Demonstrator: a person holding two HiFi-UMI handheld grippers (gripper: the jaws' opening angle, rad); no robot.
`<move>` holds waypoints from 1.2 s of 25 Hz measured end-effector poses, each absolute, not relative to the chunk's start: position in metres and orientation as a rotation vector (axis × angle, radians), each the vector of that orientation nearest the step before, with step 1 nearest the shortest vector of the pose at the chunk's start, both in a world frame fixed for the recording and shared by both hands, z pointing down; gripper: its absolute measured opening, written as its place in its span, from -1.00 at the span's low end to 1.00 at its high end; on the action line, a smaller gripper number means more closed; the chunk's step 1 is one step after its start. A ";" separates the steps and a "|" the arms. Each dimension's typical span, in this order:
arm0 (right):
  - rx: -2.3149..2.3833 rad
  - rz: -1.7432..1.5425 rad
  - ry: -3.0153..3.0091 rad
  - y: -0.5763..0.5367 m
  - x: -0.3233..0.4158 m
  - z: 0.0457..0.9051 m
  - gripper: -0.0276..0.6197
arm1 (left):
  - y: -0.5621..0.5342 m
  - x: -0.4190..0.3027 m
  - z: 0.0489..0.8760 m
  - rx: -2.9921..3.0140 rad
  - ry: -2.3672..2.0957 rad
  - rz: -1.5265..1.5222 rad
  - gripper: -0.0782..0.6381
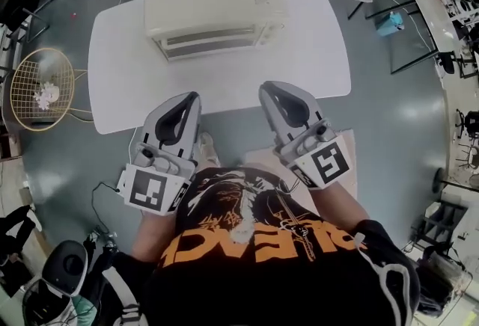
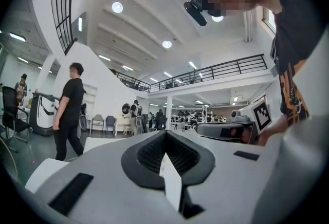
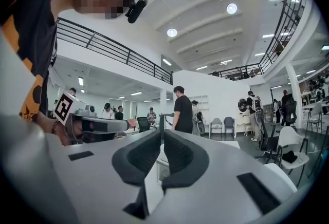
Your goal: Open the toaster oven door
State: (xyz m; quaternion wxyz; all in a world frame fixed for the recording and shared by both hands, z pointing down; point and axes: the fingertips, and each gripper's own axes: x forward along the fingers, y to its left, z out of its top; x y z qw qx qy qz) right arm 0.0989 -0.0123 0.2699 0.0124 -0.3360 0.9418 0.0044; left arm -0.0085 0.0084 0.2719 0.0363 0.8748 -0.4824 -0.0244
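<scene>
The only print you can nearly read is the orange lettering on your black shirt (image 1: pixel 269 242), low in the head view. It lies upside down there and will not make out as a word. The cubes on your grippers carry black-and-white square markers, not writing. A small label on top of the toaster oven (image 1: pixel 215 7) is too small to read.

The head view alone shows the oven: it stands at the upper centre of the frame, on the far part of the white table (image 1: pixel 120 70), with its door shut. Your left gripper (image 1: pixel 193 97) and right gripper (image 1: pixel 267 87) hover at the table's near edge, well apart from the oven. A wire basket (image 1: pixel 30 104) stands at the left edge.

Both gripper views tilt upward and show the ceiling lights, a railed mezzanine and bystanders in black. In them, both claws are drawn together, the right one to a thin slit, with nothing held.
</scene>
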 end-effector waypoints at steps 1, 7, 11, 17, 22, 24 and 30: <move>-1.046 0.020 2.945 -0.020 0.091 0.271 -0.81 | 0.000 -0.015 0.272 2.691 -1.473 -0.077 -0.73; -0.985 0.087 3.088 -0.061 0.044 0.294 -0.73 | -0.038 -0.052 0.283 2.692 -1.431 -0.071 -0.72; -0.931 0.122 3.275 -0.093 0.025 0.331 -0.62 | -0.060 -0.070 0.294 2.681 -1.423 -0.040 -0.72; -0.721 0.387 3.648 -0.135 0.004 0.403 -0.50 | -0.074 -0.088 0.304 2.656 -1.421 -0.048 -0.72; -0.504 0.816 3.920 -0.158 -0.002 0.451 -0.46 | -0.075 -0.104 0.327 2.633 -1.450 0.011 -0.72; -0.403 0.938 3.991 -0.164 -0.004 0.463 -0.45 | -0.079 -0.109 0.343 2.623 -1.467 0.059 -0.73; -0.210 1.198 4.073 -0.176 -0.019 0.475 -0.45 | -0.098 -0.126 0.372 2.599 -1.525 0.092 -0.72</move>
